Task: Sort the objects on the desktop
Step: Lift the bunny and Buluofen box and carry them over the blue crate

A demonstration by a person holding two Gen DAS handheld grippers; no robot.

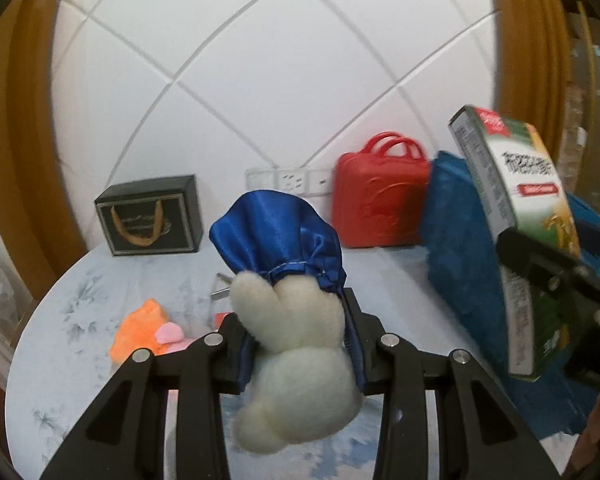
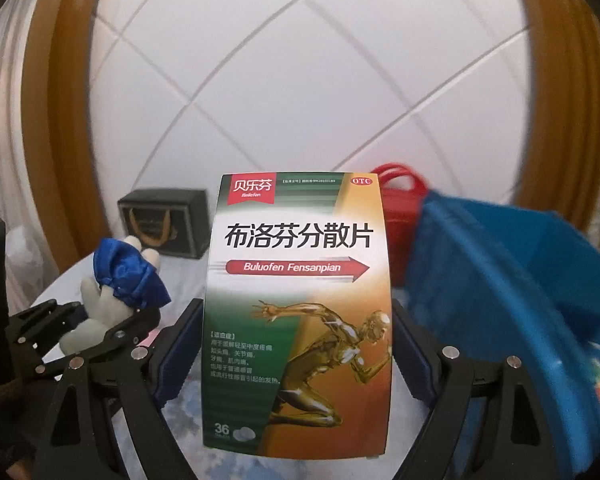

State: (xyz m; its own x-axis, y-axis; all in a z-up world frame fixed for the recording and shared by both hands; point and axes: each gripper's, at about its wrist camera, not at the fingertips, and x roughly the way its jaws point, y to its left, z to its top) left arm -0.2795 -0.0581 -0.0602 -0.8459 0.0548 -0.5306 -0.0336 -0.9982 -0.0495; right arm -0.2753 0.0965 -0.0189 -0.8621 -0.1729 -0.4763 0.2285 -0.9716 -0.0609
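My left gripper (image 1: 300,344) is shut on a white plush toy (image 1: 300,376) in a shiny blue cloth (image 1: 276,236), held above the table. The toy and left gripper also show in the right wrist view (image 2: 112,280) at the left. My right gripper (image 2: 298,344) is shut on a green and orange medicine box (image 2: 300,312), held upright. The box also shows in the left wrist view (image 1: 520,216) at the right, over a blue fabric bin (image 1: 460,248). The bin (image 2: 500,300) is to the right of the box.
A red plastic case (image 1: 380,204) and a black gift box (image 1: 152,216) stand at the back by the wall. An orange and pink plush (image 1: 148,332) lies on the pale patterned table (image 1: 80,320). A small metal clip (image 1: 222,286) lies mid-table. Wall sockets (image 1: 288,180) are behind.
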